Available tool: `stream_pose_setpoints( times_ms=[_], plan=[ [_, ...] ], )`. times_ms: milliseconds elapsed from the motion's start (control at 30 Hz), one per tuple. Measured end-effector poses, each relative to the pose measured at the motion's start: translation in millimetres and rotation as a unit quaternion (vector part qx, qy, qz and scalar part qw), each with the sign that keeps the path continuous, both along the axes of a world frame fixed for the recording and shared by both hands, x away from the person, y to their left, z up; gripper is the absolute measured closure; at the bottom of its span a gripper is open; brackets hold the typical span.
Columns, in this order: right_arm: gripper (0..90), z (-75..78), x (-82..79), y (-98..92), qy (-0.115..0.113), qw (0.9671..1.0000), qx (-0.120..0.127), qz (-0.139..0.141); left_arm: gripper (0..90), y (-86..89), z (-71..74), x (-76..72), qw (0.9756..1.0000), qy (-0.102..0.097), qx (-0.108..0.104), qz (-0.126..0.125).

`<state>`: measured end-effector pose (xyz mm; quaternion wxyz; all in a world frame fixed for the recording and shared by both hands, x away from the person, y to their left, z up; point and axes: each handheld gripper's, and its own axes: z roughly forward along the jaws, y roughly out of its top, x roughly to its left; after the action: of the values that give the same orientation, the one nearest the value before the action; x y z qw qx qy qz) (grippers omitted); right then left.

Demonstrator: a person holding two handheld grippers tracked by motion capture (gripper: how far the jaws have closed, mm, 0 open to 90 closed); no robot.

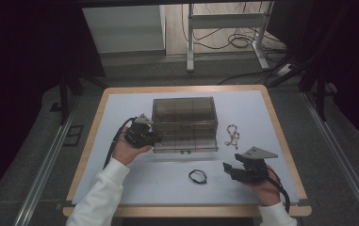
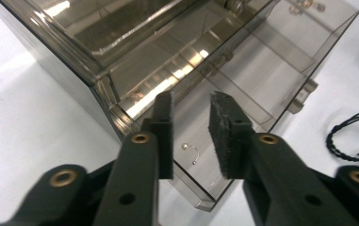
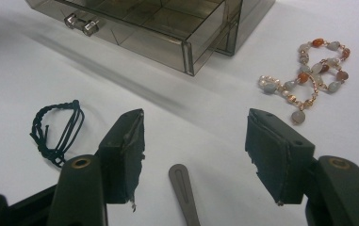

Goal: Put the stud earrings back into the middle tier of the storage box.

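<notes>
A smoky clear drawer box [image 1: 184, 117] stands mid-table with its bottom drawer [image 1: 186, 146] pulled out toward me. My left gripper [image 1: 156, 139] hovers at the drawer's left front corner. In the left gripper view the gripper [image 2: 191, 101] is open by a narrow gap with nothing between the pads. A small silver hoop [image 2: 191, 151] lies in the drawer [image 2: 243, 94] beneath them. My right gripper [image 1: 227, 170] [image 3: 196, 115] stands wide open and empty above the white mat, right of a black braided bracelet [image 1: 197, 176] [image 3: 57, 129]. A beaded bracelet [image 1: 232, 135] [image 3: 309, 70] lies right of the box.
A slim grey strip [image 3: 184, 193] lies on the mat between the right gripper's jaws. The drawer's two knobs [image 3: 80, 23] face me. The white mat [image 1: 130, 183] covers a wood-edged table; the floor beyond holds a metal frame and cables.
</notes>
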<state>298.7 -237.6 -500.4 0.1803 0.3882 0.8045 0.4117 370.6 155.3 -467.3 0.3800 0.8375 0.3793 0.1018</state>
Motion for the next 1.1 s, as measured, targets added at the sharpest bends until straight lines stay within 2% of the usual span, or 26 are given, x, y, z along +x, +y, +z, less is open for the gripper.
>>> stream_pose_setpoints(
  times_ms=[100,233,367,733,1100],
  plan=[
    [38.3,-0.1,-0.1,0.3,0.0,1.0,0.0,0.0,63.5,2.4,4.6,-4.5,1.0,-0.006,-0.006,-0.005],
    [38.3,-0.2,0.0,0.3,0.001,1.0,-0.001,0.0,53.3,4.8,9.2,-12.1,0.9999,-0.012,-0.004,-0.002],
    [38.3,0.0,0.0,-0.4,0.001,1.0,-0.001,-0.001,49.6,7.8,12.5,-21.3,0.9997,-0.022,-0.008,-0.005],
    [38.3,0.0,0.2,-1.1,0.001,1.0,0.0,-0.002,45.1,19.6,9.7,-40.8,0.9994,-0.027,-0.023,-0.002],
    [38.1,0.5,-0.2,-1.8,0.0,1.0,0.0,-0.004,43.9,31.2,-5.2,-61.0,0.9992,-0.026,-0.03,0.001]
  ],
)
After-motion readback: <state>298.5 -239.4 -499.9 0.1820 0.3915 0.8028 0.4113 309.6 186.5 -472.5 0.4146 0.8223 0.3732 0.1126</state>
